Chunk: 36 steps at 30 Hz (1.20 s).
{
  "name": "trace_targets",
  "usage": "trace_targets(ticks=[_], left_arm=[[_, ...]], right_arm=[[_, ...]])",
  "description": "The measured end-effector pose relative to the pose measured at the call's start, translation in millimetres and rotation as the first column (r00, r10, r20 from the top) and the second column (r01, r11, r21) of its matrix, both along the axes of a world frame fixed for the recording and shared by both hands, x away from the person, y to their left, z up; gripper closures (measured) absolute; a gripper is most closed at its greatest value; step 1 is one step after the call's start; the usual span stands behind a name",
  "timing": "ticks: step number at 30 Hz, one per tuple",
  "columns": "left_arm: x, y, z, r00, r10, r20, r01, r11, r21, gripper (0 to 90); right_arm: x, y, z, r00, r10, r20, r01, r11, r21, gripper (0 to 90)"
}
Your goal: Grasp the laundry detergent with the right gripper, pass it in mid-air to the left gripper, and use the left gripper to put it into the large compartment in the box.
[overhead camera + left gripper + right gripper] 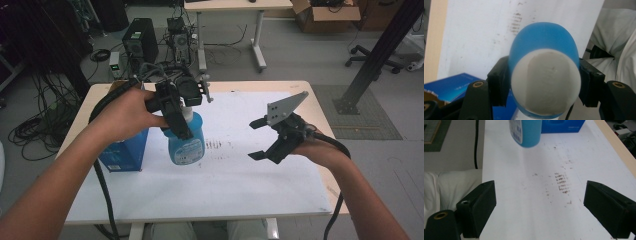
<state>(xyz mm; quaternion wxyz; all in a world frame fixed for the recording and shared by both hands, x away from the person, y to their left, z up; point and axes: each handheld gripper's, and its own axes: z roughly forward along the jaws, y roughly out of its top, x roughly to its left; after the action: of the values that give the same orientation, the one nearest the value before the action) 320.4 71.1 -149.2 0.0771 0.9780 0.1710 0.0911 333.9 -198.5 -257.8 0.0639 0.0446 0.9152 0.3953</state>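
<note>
Gripping the blue translucent plastic spray bottle [186, 142] near its white neck, the left gripper [176, 117] has both pads clamped on the bottle's sides; the left gripper view looks straight down on its rounded white top. Bottle hangs over the white tabletop [240, 180] toward the left edge, just beside a blue cardboard box [122, 152]; whether its base touches the surface, cannot tell. Right gripper [257, 140] stands well apart toward the right edge, jaws wide, nothing between them.

Judgement: the bottle is being carried or repositioned. Keep the clamp firm and the bottle upright, since the smooth curved plastic could slip; bring the right gripper in low if support is needed.

Hard to make out: the spray head hides behind the left gripper; label text blurred. Dark smudges [561, 183] mark mid-table.
</note>
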Motion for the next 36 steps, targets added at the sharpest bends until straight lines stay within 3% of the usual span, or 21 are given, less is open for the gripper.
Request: trace_targets(ticks=[11,13,21,26,33,36], left_arm=[[5.7,3.9,10.7,0.9921,0.123,0.025,-0.123,0.9924,-0.001,38.0],[7.2,3.2,13.7,0.9865,0.160,0.036,-0.160,0.9871,-0.002,38.0],[11.7,3.4,24.5,0.9667,0.250,0.054,-0.250,0.9682,-0.016,38.0],[17.1,8.1,33.3,0.9398,0.337,0.060,-0.335,0.9416,-0.032,37.9],[24.5,20.3,44.1,0.8856,0.461,0.059,-0.458,0.8873,-0.052,38.0],[26.5,26.1,48.6,0.8674,0.494,0.058,-0.491,0.8690,-0.057,37.9]], right_arm=[[-6.6,-22.5,11.5,0.9989,-0.045,0.016,0.046,0.9951,-0.087,10.0],[-7.5,-27.6,12.8,0.9982,-0.058,0.019,0.059,0.9912,-0.119,9.7],[-8.7,-37.5,16.2,0.9971,-0.071,0.027,0.074,0.9847,-0.158,9.4],[-8.8,-42.0,16.9,0.9973,-0.068,0.028,0.072,0.9795,-0.188,9.2],[-7.2,-45.6,15.8,0.9979,-0.062,0.018,0.065,0.9664,-0.249,9.5],[-5.9,-47.3,14.9,0.9981,-0.062,0.005,0.061,0.9608,-0.271,9.5]])
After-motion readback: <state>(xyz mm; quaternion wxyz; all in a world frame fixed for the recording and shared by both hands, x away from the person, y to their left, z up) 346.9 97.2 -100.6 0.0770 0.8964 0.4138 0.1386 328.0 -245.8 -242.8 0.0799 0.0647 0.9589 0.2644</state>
